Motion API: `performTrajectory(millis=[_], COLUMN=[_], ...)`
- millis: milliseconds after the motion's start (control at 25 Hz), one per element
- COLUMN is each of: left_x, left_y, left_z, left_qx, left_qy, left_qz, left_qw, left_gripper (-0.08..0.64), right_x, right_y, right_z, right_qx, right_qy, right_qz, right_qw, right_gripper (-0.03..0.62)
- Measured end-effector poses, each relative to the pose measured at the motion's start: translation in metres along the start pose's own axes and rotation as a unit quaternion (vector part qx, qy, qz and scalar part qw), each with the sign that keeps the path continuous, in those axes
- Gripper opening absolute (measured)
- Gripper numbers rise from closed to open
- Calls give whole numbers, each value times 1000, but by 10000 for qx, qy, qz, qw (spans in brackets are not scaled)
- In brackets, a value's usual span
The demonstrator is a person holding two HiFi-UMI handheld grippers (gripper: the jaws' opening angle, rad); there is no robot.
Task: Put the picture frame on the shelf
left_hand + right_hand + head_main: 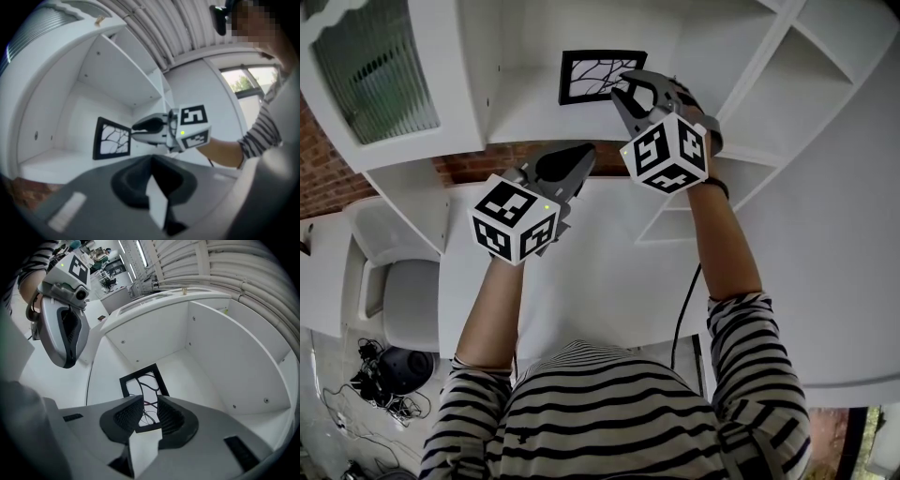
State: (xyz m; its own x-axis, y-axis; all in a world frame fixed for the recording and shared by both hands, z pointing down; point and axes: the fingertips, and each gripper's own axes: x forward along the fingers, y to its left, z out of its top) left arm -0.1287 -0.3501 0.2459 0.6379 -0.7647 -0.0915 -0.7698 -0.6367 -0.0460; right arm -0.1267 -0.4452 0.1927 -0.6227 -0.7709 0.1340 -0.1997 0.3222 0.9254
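Observation:
The picture frame (598,75) (111,139) (143,385), black-edged with a white branch pattern, stands upright in a white shelf compartment (534,112) (201,380). My right gripper (629,82) (146,411) (136,127) hangs just in front of the frame's right side. Its jaws are open, and the frame shows through the gap without the pads pressing on it. My left gripper (570,164) (152,161) (67,359) is shut and empty. It is held lower and to the left, in front of the shelf's edge.
A cabinet door with ribbed glass (366,66) is at the left, and more white compartments (825,84) are at the right. Below lies a white desk top (609,281) with a black cable (680,323). A white chair (403,300) and tangled cords (366,375) are on the floor at the left.

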Motion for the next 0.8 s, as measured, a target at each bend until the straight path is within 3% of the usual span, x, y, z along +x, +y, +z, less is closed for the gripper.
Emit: performTrajectory(millis=[440, 800], left_x=[-11, -27], left_y=[-15, -24], left_z=[-24, -42], left_qx=[203, 174], left_qy=[18, -57], left_qz=[60, 20], left_qw=[9998, 9998], left_gripper=[8, 9], right_x=[-31, -65], right_y=[23, 56], right_z=[-3, -5], right_qx=[719, 1746], right_qy=[-215, -589], right_qz=[-38, -25], right_qw=[9972, 9829], right_gripper=[87, 87])
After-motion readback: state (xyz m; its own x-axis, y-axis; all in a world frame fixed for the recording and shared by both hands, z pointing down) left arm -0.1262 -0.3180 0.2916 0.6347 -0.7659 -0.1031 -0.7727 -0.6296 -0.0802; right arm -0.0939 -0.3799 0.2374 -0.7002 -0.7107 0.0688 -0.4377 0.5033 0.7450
